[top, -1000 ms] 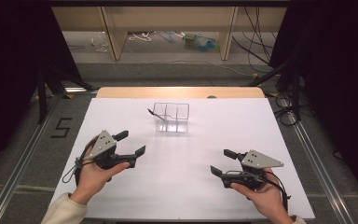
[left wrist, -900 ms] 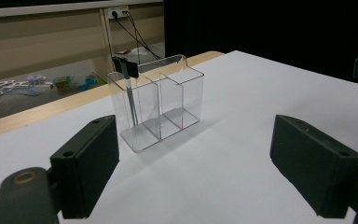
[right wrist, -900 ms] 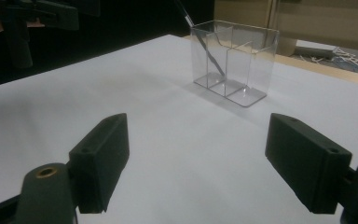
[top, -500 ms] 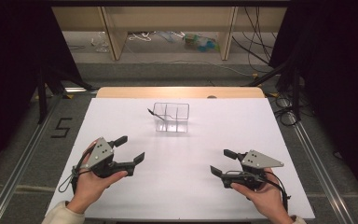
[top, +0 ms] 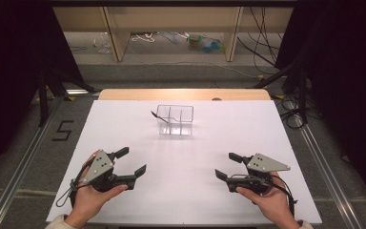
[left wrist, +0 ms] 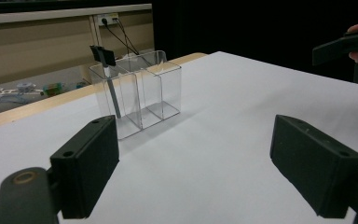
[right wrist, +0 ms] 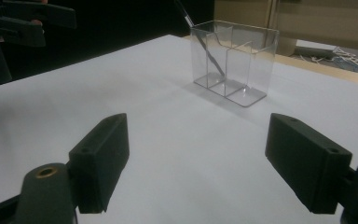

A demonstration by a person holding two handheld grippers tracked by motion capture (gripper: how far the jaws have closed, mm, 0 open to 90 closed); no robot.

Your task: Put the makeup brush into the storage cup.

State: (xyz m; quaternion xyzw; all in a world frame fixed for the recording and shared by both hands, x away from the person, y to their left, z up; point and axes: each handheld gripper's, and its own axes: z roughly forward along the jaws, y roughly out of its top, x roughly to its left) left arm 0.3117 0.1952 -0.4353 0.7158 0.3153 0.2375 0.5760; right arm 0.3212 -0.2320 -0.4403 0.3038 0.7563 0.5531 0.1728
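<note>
A clear plastic box (top: 175,120) with several compartments stands on the white table (top: 228,133) toward the far middle. A thin dark-tipped stick (top: 155,116) leans in its left compartment, also visible in the left gripper view as the stick (left wrist: 106,70) and in the right gripper view as the stick (right wrist: 205,44). My left gripper (top: 131,161) hovers near the front left, jaws wide apart and empty. My right gripper (top: 227,166) hovers near the front right, open and empty too. Both point toward the box (left wrist: 137,91), well short of it.
A wooden strip (top: 181,94) edges the table's far side. Beyond it stand shelf legs and loose cables on the floor (top: 171,43). A "5" mark (top: 63,130) lies on the floor at left. Dark curtains flank both sides.
My left hand has drifted toward the near-left edge of the table and slightly lower. The right hand has stayed put. Both grippers remain open.
</note>
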